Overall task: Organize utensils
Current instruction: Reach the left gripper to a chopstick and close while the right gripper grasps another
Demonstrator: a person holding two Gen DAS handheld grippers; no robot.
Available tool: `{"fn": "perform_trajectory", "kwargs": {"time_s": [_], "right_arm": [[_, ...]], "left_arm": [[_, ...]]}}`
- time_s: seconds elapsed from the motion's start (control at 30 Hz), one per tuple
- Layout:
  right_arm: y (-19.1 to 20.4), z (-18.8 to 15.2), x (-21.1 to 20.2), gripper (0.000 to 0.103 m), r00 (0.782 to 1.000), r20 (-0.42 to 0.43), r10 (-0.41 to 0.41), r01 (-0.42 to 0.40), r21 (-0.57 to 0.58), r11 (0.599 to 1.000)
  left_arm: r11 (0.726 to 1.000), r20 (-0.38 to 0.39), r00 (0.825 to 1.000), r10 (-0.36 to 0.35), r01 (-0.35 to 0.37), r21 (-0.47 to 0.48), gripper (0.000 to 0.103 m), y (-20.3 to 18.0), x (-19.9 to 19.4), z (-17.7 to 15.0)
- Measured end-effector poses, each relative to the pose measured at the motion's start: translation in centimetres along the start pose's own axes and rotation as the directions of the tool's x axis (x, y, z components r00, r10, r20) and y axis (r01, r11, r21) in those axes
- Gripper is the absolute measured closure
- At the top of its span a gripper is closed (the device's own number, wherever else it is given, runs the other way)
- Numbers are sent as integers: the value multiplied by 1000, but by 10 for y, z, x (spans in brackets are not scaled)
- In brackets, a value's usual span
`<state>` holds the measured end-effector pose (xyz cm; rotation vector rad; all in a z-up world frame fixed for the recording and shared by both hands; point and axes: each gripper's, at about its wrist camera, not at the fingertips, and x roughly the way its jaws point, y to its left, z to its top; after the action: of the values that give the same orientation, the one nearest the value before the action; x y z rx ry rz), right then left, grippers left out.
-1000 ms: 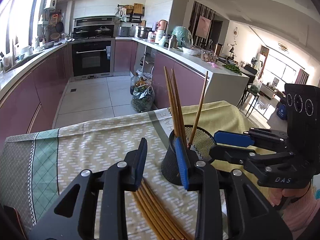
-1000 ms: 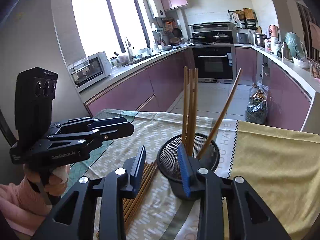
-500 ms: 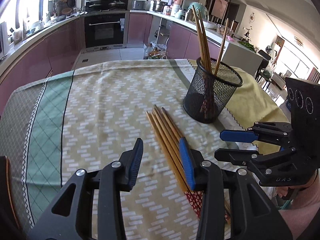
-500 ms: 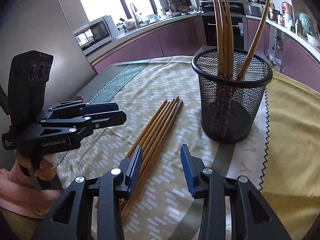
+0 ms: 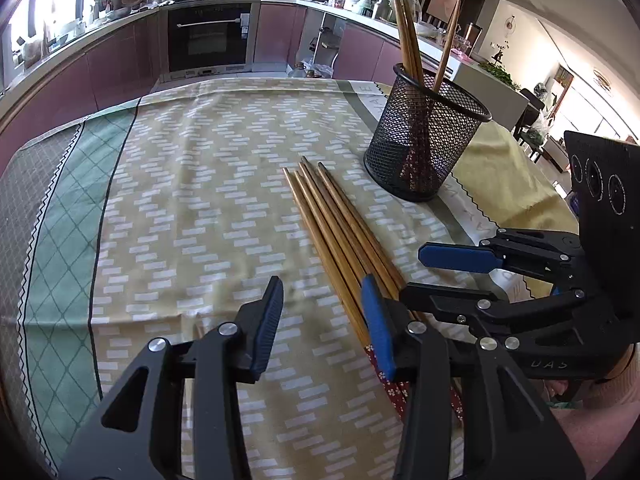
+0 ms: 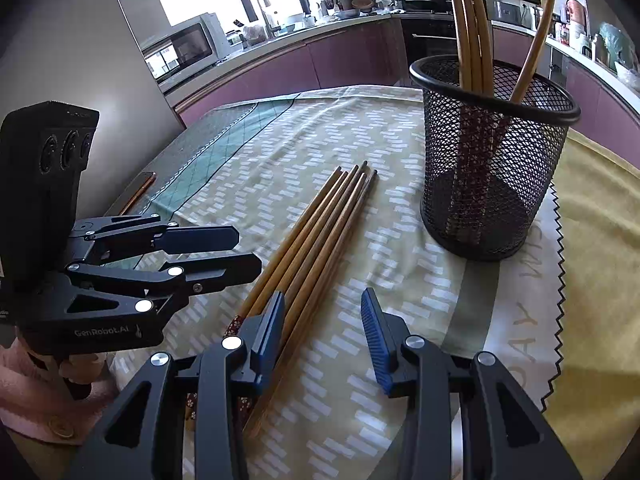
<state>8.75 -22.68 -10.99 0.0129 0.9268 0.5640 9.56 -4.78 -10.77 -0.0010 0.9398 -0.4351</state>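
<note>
A bundle of loose wooden chopsticks (image 5: 340, 236) is seen lying flat on the patterned tablecloth (image 5: 192, 184), side by side and touching, with the tapered tips toward the far edge of the table and the red patterned handle ends toward the near edge. A black mesh holder (image 5: 424, 136) stands upright just beside the tips of the bundle, toward the far right part of the table, on the seam where the patterned cloth meets a yellow cloth (image 6: 592, 240). Several more chopsticks (image 6: 472, 20) are held in it, leaning against its rim.

The left gripper (image 5: 320, 320) is held low over the near end of the bundle; its jaws have just been opening and stand apart, with nothing pressed between the blue pads. Its right finger is seen over the bundle, while bare cloth shows in the gap. The right gripper (image 6: 322, 328) is likewise parted and empty, its left finger over the bundle's handle ends. In the right wrist view, a phone (image 6: 138, 194) is seen lying near the table's left edge. A pink sleeve (image 6: 28, 400) is visible behind the left gripper's handle.
</note>
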Motion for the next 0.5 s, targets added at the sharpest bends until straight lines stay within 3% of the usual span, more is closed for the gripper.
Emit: {"fn": "perform_trajectory", "kwargs": {"time_s": [0.5], "right_arm": [[3, 0, 5, 66, 1000, -5, -30, 30, -19, 999]], "left_arm": [[1000, -18, 1000, 17, -17, 20, 65, -4, 10, 0]]}}
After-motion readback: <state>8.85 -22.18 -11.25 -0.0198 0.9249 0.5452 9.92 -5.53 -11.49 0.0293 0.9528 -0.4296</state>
